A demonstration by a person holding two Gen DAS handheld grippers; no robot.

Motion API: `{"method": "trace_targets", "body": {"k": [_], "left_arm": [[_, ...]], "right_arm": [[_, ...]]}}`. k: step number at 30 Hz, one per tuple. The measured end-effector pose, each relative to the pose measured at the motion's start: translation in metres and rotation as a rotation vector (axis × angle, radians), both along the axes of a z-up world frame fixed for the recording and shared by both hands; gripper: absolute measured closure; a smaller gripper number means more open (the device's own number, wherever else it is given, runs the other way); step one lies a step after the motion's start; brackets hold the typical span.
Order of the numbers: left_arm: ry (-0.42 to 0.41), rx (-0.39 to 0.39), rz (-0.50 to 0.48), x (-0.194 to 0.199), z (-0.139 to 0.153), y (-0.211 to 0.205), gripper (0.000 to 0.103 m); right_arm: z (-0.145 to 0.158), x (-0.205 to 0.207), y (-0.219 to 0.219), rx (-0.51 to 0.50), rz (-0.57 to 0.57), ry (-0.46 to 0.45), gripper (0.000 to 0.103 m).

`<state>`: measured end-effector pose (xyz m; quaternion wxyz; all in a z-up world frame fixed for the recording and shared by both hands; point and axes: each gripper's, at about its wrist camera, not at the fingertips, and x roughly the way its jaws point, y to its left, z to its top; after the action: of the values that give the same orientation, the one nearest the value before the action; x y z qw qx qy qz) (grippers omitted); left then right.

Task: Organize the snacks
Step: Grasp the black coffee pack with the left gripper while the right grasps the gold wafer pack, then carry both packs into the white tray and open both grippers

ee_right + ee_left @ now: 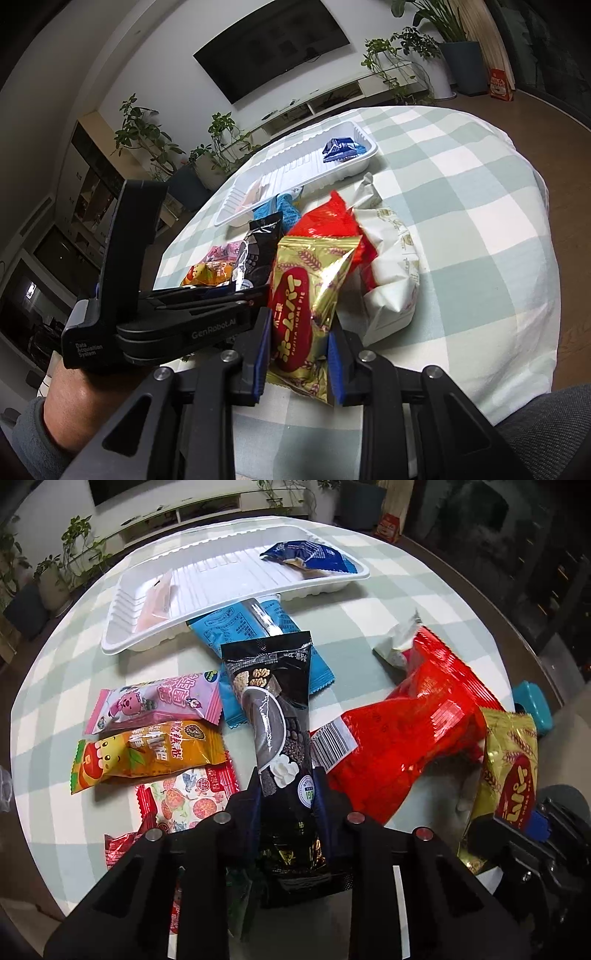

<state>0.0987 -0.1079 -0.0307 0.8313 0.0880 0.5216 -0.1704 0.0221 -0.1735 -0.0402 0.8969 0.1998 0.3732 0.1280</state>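
A round table (461, 206) draped in a pale green and white checked cloth (55, 716) stands on a brown wooden floor (554, 122) in a living room. A dark flat television (273, 48) hangs on the white wall (110, 55) above a long, low white media cabinet (332, 98), and leafy potted plants (147, 136) line the floor beside it, with a tall plant in a dark grey pot (463, 64) at the far end. A small red box (501, 88) sits on the floor near that pot, while dark shelving (88, 184) fills the dim side of the room.
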Motion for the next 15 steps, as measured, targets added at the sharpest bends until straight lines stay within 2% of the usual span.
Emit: {"method": "trace_targets", "body": {"k": [10,15], "left_arm": [[-0.021,-0.096,0.017,-0.016,0.015,0.021,0.083],[-0.022,-0.202,0.042,-0.025,0.024,0.039,0.083]], "right_arm": [[0.005,-0.005,-0.002,0.016,0.002,-0.039,0.074],[0.008,-0.006,0.001,0.009,0.01,-0.058,0.074]]}}
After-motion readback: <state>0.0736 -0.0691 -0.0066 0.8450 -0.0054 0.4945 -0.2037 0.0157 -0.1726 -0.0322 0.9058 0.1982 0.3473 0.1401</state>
